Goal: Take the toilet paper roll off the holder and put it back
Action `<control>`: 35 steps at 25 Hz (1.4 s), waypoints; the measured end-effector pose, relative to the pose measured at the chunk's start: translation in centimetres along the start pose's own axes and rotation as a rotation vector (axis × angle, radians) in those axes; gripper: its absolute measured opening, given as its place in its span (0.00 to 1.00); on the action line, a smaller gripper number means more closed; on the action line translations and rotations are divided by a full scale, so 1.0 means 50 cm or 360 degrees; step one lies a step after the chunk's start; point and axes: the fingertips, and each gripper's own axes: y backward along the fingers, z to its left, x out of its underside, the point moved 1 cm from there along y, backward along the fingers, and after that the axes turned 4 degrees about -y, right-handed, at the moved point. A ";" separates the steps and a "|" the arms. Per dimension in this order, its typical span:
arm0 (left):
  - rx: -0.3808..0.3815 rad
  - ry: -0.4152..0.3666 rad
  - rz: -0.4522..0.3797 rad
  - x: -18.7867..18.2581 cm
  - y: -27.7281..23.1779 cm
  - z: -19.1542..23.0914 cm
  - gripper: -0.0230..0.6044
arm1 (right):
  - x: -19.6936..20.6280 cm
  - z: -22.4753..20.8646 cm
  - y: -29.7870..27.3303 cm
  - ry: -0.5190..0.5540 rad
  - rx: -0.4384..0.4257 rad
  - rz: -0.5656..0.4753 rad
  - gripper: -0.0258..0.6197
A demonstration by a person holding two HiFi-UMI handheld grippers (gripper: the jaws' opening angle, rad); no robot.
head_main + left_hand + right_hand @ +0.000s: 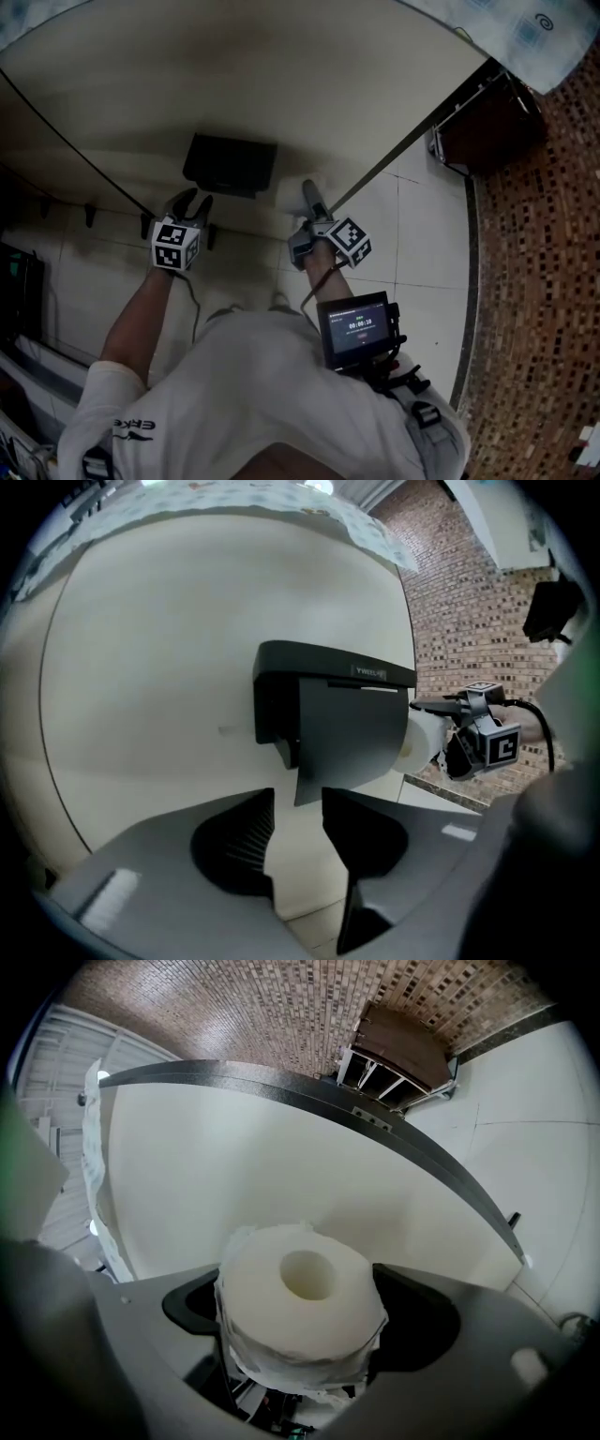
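A black toilet paper holder with a hinged cover is fixed to the cream wall; in the left gripper view the holder sits just beyond my jaws. My left gripper is open below the cover's lower edge with nothing between its fingers, and the head view shows it just left of and below the holder. My right gripper is shut on a white toilet paper roll, whose core hole faces the camera. The left gripper view shows that roll at the holder's right side, with the right gripper behind it.
A dark strip runs along the wall. A brown cabinet stands at the upper right on a brick-patterned floor. Small hooks hang on the wall to the left. A screen device is strapped to the person's front.
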 end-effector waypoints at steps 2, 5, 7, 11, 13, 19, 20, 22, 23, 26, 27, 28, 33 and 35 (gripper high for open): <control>0.0067 -0.0030 0.0018 0.003 -0.011 -0.013 0.31 | 0.002 -0.004 0.000 -0.0004 -0.0001 0.0001 0.77; 0.0153 -0.0077 0.0051 0.007 -0.023 -0.026 0.35 | 0.007 -0.004 -0.003 -0.0006 -0.0005 0.0000 0.77; 0.0179 -0.0099 0.0064 0.004 -0.027 -0.031 0.36 | 0.008 -0.002 -0.006 -0.0005 -0.0007 0.0006 0.77; 0.0207 -0.0121 0.0073 -0.002 -0.030 -0.038 0.36 | 0.012 -0.002 -0.011 -0.0022 -0.0019 0.0012 0.77; 0.0212 -0.0127 0.0083 0.001 -0.028 -0.040 0.35 | 0.017 -0.006 -0.014 -0.0034 -0.0026 0.0019 0.77; 0.0217 -0.0154 0.0116 0.012 -0.005 -0.039 0.27 | 0.041 -0.012 -0.023 -0.0067 -0.0044 0.0056 0.77; 0.0222 -0.0160 0.0122 0.013 0.000 -0.040 0.27 | 0.044 -0.012 -0.025 -0.0073 -0.0047 0.0063 0.77; 0.0233 -0.0165 0.0127 0.014 0.007 -0.045 0.27 | 0.050 -0.011 -0.028 -0.0084 -0.0056 0.0075 0.77; 0.0239 -0.0168 0.0131 0.015 0.010 -0.048 0.27 | 0.053 -0.011 -0.029 -0.0089 -0.0061 0.0080 0.77; 0.0254 -0.0174 0.0144 0.016 0.021 -0.055 0.27 | 0.059 -0.009 -0.033 -0.0108 -0.0081 0.0086 0.77; 0.0261 -0.0174 0.0145 0.016 0.025 -0.057 0.27 | 0.061 -0.007 -0.035 -0.0117 -0.0089 0.0087 0.77; 0.0268 -0.0173 0.0147 0.015 0.028 -0.060 0.27 | 0.062 -0.005 -0.036 -0.0125 -0.0098 0.0087 0.77; 0.0314 -0.0174 0.0166 0.007 0.046 -0.074 0.28 | 0.064 0.008 -0.043 -0.0148 -0.0146 0.0074 0.77; 0.0335 -0.0173 0.0169 0.001 0.055 -0.078 0.28 | 0.065 0.013 -0.045 -0.0165 -0.0162 0.0065 0.77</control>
